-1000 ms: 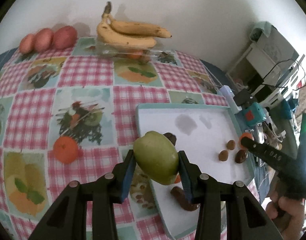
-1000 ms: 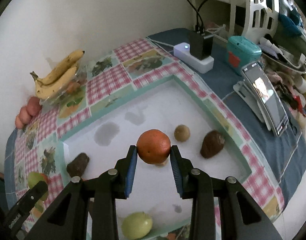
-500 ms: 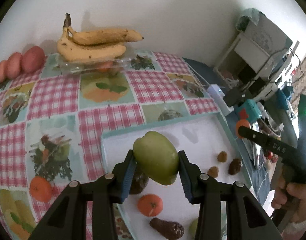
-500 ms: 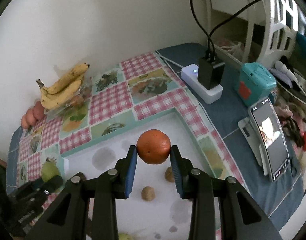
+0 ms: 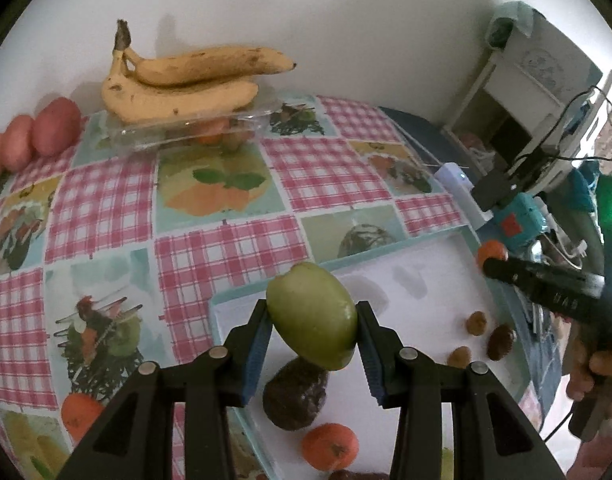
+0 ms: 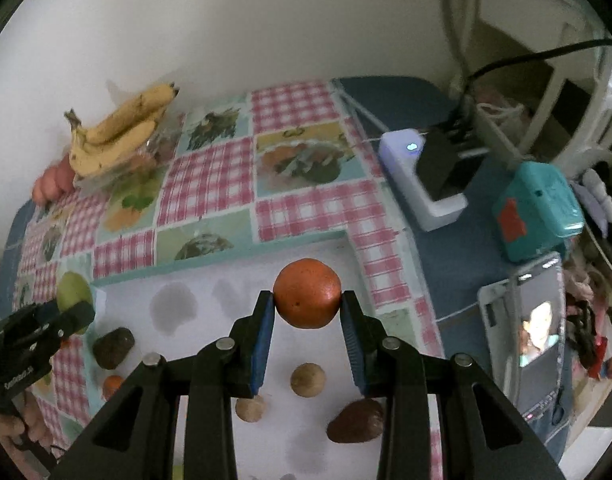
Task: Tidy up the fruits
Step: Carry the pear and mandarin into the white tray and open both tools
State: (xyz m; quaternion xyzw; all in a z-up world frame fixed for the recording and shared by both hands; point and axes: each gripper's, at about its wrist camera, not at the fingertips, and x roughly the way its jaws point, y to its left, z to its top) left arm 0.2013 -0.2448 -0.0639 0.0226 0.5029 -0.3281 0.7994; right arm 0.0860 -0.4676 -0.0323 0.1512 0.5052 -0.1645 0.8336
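Green pear (image 5: 311,316) is sitting clamped in the left tongs (image 5: 313,344), orange (image 6: 307,293) in the right tongs (image 6: 307,334), both hovering over the white tray (image 6: 210,280); smooth, firm, rounded fruits, likely slipping unless gripped across their widest part

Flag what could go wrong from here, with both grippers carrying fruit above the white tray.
1. The left gripper pinches the green fruit tilted, most of it ahead of the pads; it could slip onto the dark fruit below.
2. The orange in the right gripper is round; released high, it may roll off the tray towards the power strip.
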